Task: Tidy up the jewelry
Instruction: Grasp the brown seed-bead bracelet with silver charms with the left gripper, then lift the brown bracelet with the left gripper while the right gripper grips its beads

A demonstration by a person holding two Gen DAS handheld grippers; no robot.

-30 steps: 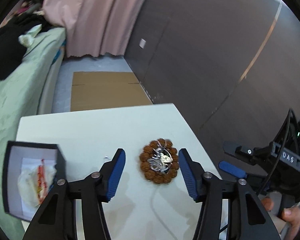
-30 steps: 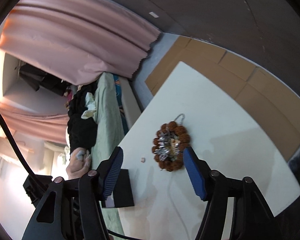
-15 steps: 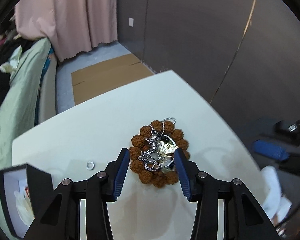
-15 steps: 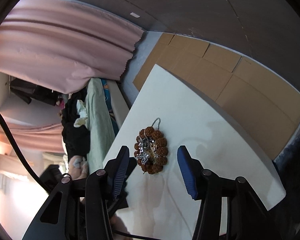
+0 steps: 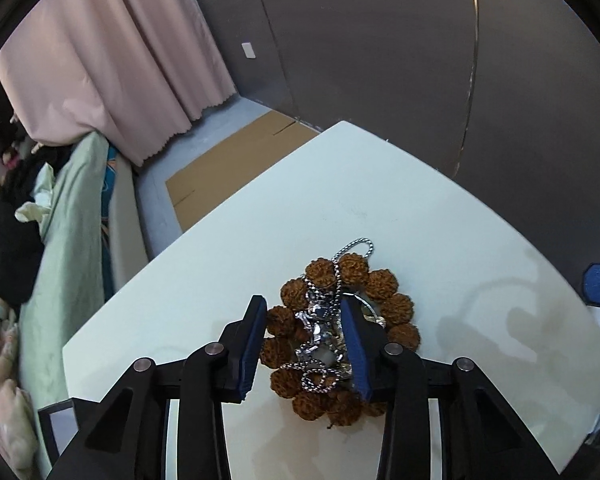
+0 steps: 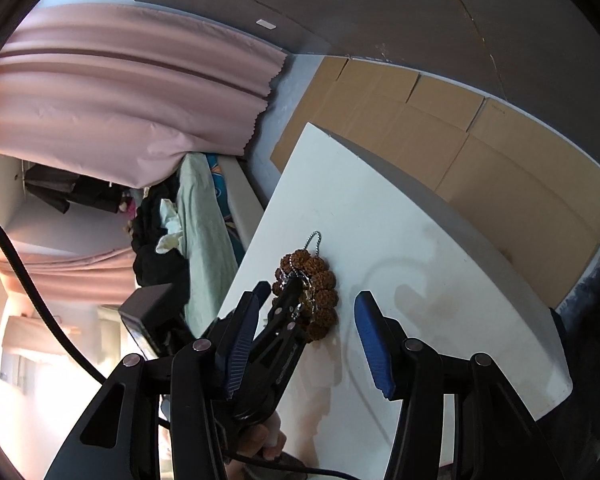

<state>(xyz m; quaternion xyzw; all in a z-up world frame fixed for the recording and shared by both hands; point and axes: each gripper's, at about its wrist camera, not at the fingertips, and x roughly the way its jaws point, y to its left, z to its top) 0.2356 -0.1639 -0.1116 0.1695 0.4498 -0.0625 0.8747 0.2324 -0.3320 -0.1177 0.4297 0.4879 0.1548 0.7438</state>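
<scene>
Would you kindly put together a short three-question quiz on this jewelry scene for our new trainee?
1. True or false: the left gripper has its blue-padded fingers lowered around the tangled silver metal chain.
2. Multiple choice: the ring of knobbly brown seed beads lies on A) the pale green bedspread, B) the white tabletop, C) the flattened brown cardboard.
3. Fill in: the right gripper hangs near the beads with its jaws ____.

Key:
1. True; the chain sits between the pads, though the jaws are not fully shut.
2. B.
3. Open; nothing is between them.
</scene>
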